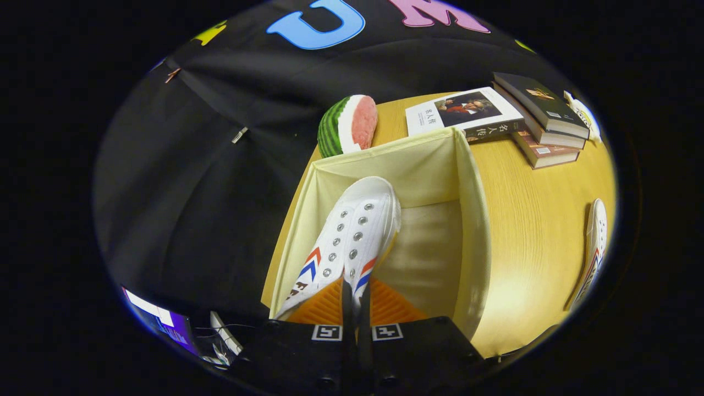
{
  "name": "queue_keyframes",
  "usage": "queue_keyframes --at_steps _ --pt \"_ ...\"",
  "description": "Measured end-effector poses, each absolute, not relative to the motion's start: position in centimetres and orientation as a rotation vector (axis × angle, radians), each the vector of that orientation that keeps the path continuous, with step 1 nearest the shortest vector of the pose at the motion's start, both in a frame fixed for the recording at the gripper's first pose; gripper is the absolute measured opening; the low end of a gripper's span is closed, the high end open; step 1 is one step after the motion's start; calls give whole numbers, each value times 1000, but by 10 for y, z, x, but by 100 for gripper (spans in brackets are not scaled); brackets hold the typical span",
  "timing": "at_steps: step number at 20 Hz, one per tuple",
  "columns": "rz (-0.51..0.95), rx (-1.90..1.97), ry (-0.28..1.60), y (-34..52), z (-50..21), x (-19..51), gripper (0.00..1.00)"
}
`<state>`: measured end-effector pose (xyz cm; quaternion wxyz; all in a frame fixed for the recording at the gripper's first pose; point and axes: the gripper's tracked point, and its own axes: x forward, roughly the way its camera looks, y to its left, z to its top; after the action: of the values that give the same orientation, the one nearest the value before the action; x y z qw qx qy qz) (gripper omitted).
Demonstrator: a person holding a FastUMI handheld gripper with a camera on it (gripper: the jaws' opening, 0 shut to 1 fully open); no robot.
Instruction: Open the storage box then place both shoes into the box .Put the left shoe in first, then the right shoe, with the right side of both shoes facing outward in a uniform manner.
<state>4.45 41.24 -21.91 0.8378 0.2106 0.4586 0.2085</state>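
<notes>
My gripper (355, 294) is shut on a white canvas shoe (352, 231) with red and blue stripes, its fingers pinching the edge of the shoe's opening. The shoe hangs toe-forward over the open pale yellow fabric storage box (470, 220), above its left half. The box's inner floor shows to the right of the shoe. A second white shoe (594, 247) of the same kind lies on the wooden table (528, 220), well to the right of the box.
A watermelon-slice toy (347, 125) stands just behind the box. A stack of books (542, 118) and a white book with a portrait cover (462, 113) lie at the table's back right. Black cloth hangs to the left, beyond the table's edge.
</notes>
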Motion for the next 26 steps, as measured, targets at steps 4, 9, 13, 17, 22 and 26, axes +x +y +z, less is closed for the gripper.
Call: queue_keyframes --at_steps 4,9,13,17,22,26 --pt "524 496 1022 428 -222 36 8" --pt "542 561 1005 418 -212 34 98" --pt "521 583 924 383 -176 36 99" --pt "519 602 805 332 -130 36 98" --pt "406 498 730 228 -126 33 98" --pt "244 407 727 116 -159 23 98"
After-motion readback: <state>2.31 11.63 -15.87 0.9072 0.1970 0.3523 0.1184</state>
